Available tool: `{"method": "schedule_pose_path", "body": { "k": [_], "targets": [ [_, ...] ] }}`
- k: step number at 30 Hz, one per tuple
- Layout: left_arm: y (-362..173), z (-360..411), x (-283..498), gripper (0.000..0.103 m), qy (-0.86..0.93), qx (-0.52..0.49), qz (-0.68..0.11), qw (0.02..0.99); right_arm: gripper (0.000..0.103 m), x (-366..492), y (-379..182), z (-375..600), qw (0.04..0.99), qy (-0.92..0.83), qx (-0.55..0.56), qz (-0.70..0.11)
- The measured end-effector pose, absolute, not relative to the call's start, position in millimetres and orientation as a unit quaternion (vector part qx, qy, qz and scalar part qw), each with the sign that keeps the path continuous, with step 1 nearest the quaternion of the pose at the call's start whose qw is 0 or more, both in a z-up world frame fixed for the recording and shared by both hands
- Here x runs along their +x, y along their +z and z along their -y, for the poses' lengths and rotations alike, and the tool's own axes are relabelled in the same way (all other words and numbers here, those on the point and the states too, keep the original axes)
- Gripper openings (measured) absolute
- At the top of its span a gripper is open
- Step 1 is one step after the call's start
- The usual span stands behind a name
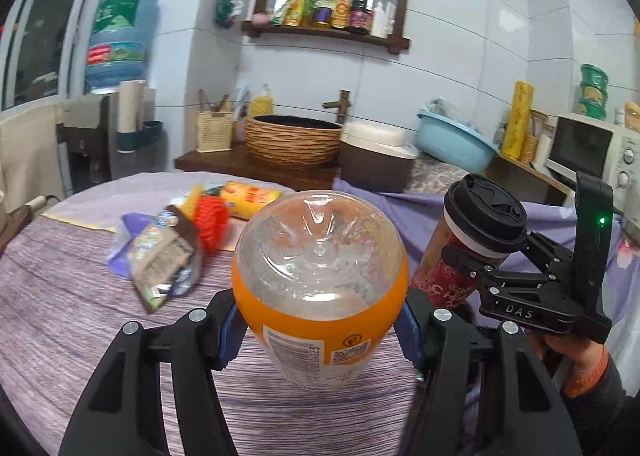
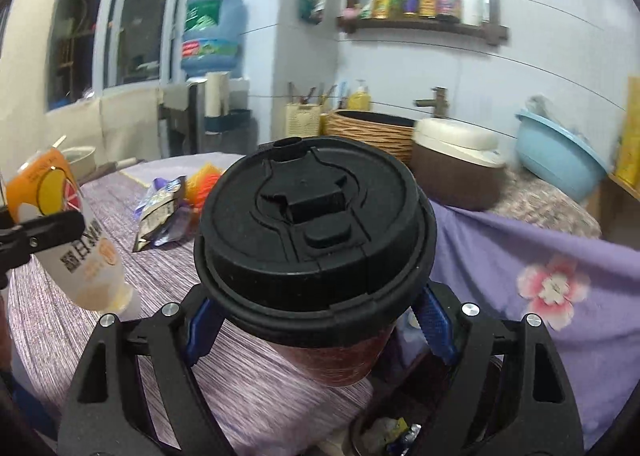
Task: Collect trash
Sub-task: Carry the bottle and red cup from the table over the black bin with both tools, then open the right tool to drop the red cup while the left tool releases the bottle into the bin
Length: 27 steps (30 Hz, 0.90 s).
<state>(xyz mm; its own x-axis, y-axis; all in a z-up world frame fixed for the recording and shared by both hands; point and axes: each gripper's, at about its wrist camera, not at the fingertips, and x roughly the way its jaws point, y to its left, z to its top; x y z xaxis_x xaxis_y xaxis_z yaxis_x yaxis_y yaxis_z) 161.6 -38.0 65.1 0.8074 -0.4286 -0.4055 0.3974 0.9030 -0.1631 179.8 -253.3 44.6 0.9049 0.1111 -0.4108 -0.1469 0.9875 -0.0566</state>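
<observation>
Wrappers (image 1: 164, 252) and an orange packet (image 1: 248, 201) lie uncollected on the far left of the table (image 1: 60, 296). The left gripper (image 1: 320, 320) is clamped on an orange-labelled bottle (image 1: 320, 276), base forward. At right, the right gripper (image 2: 320, 320) pinches a lidded coffee cup (image 2: 316, 223) above a bin (image 2: 384, 436) below.
</observation>
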Motion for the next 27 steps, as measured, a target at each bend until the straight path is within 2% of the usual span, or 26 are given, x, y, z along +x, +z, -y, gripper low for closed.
{"method": "schedule_pose_path", "body": {
  "k": [7, 13, 27],
  "targets": [
    [60, 97, 164, 0.061, -0.269, -0.027, -0.229, 0.935, 0.081, 144, 33, 318, 0.977, -0.011, -0.015, -0.211],
    [47, 151, 167, 0.061, -0.316, -0.016, -0.245, 0.916, 0.081, 131, 2, 372, 0.969, -0.077, 0.002, -0.236],
    [0, 235, 177, 0.061, -0.353, 0.021, -0.291, 0.889, 0.081, 175, -136, 441, 0.933, -0.104, 0.077, -0.336]
  ]
}}
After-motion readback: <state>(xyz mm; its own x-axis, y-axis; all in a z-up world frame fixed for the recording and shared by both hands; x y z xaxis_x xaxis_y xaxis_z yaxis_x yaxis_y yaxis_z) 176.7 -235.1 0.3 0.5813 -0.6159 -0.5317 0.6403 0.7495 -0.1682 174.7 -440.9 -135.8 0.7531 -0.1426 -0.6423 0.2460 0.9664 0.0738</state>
